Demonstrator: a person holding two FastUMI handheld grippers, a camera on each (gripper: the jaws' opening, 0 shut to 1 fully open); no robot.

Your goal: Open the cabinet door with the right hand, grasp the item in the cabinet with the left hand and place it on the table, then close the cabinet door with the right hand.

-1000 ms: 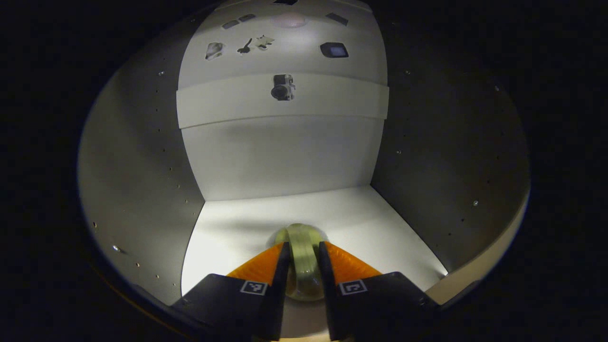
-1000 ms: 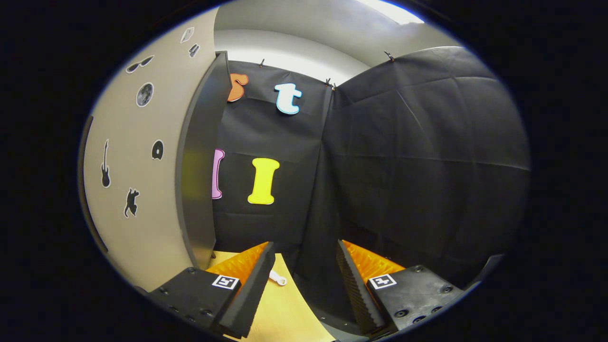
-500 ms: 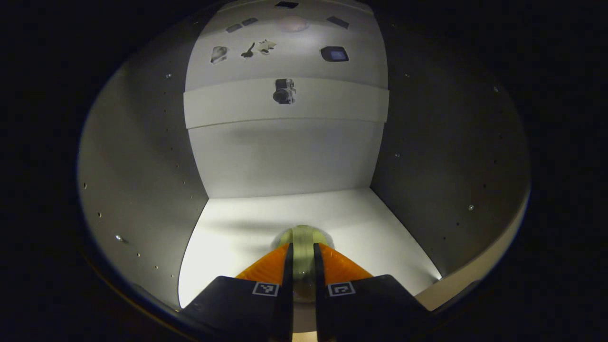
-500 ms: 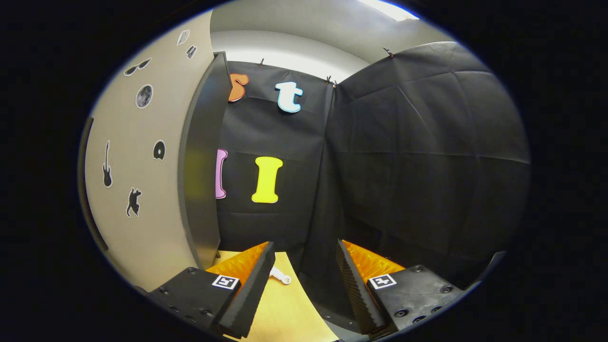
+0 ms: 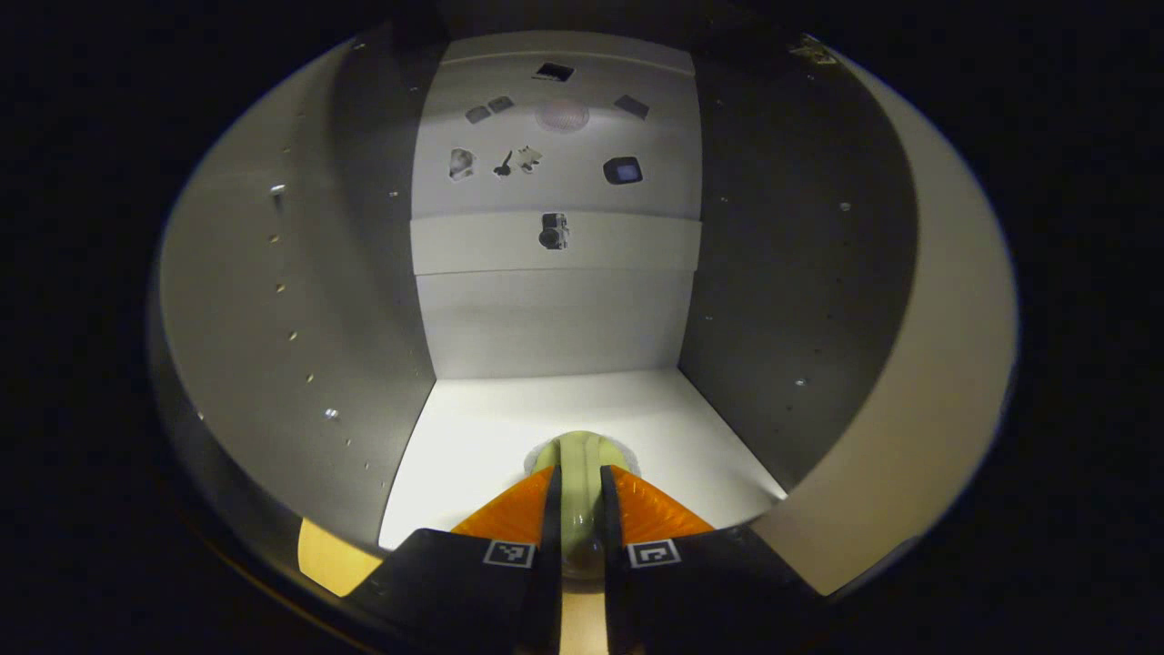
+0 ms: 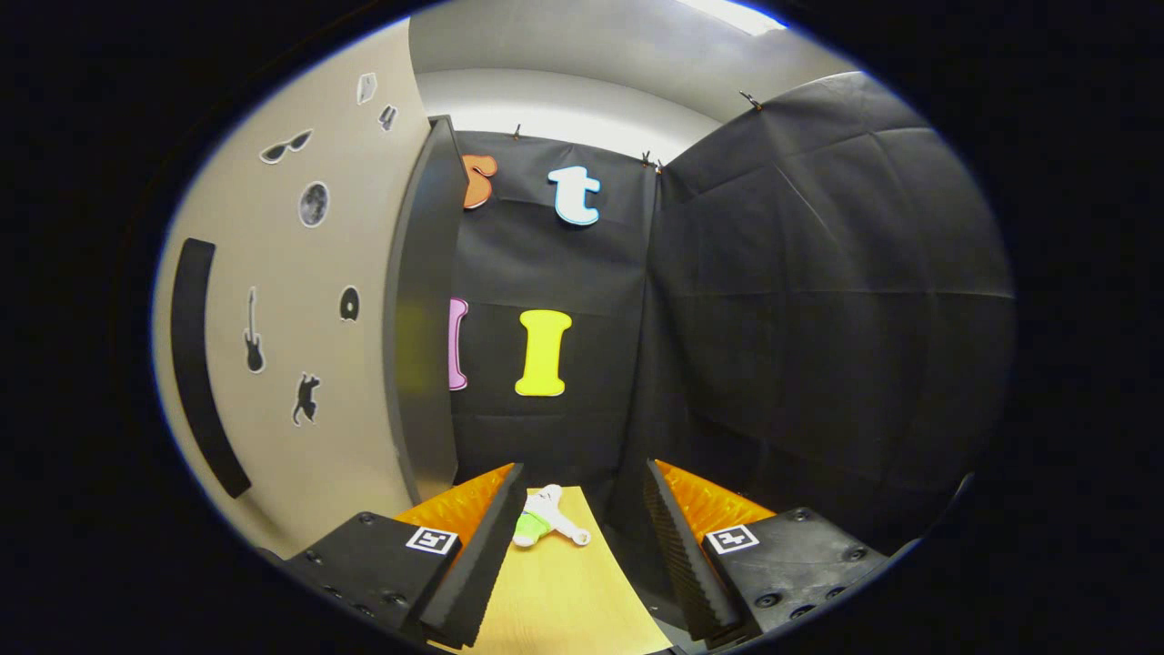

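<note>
Item: a pale green, rounded, glossy object (image 5: 579, 496), kind not determinable. Location: left gripper view, low over the white cabinet floor (image 5: 509, 428) near the front edge; contact with the floor cannot be judged. It is clamped between the two fingers of the left tongs (image 5: 578, 518), which are clenched on its sides.

Cabinet: grey side walls (image 5: 273, 300) pierced by rows of small holes; a pale back panel (image 5: 555, 318). A corner of yellow table (image 5: 332, 557) is seen below the cabinet's front edge.

Door: the cabinet door (image 6: 423, 309), seen edge-on in the right gripper view, stands open. Small dark stickers are noted on the beige cabinet side (image 6: 300, 273) beside it.

Right tongs (image 6: 582, 509): released, fingers well apart, nothing held, near the door but not touching it. A small white and green item (image 6: 546, 526) lies on the table ahead of them.

Step in hand (judged): withdrawal of the object from the cabinet toward the table.

Handling advice: the clamp should be kept firm, since a smooth rounded body may slip. A straight, level pull along the tongs' own line is advised, with the side walls and the front edge cleared before any lowering. The door should be left untouched until the left tongs are fully out.
</note>
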